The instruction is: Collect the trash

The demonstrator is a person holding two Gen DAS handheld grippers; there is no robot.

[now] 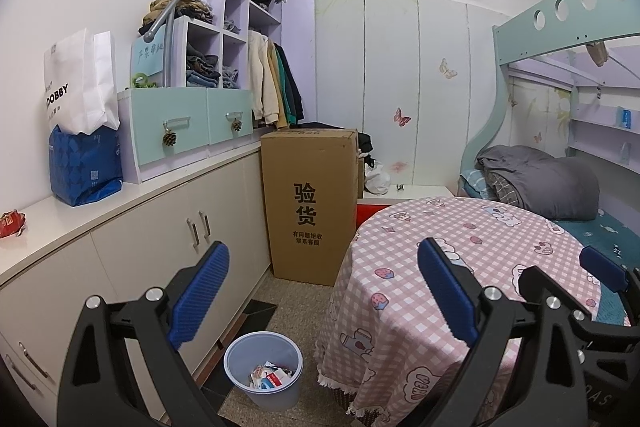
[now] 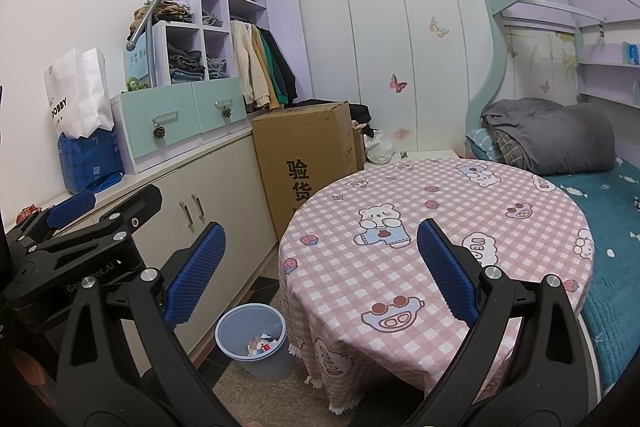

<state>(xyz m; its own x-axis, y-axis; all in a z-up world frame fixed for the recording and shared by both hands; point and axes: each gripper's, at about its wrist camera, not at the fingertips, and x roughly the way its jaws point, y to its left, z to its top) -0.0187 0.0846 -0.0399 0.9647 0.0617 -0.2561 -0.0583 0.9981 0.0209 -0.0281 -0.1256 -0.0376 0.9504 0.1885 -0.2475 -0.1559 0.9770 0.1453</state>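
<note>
A pale blue waste bin point(image 1: 276, 401) point(image 2: 268, 367) stands on the floor between the cabinets and the round table. It holds several crumpled wrappers point(image 1: 269, 378) point(image 2: 259, 344). A red wrapper point(image 1: 11, 223) point(image 2: 27, 213) lies on the counter at the far left. My left gripper point(image 1: 324, 289) hangs open and empty above the bin. My right gripper point(image 2: 322, 273) is open and empty over the table's near edge. In the right wrist view, one of the left gripper's blue pads point(image 2: 72, 207) shows at the left.
A round table with a pink checked cloth point(image 1: 460, 227) point(image 2: 440, 195) fills the right foreground. A tall cardboard box point(image 1: 310, 203) stands behind the bin. Beige cabinets point(image 1: 160, 239) run along the left wall, with bags and drawers on top. A bunk bed point(image 2: 600, 187) is on the right.
</note>
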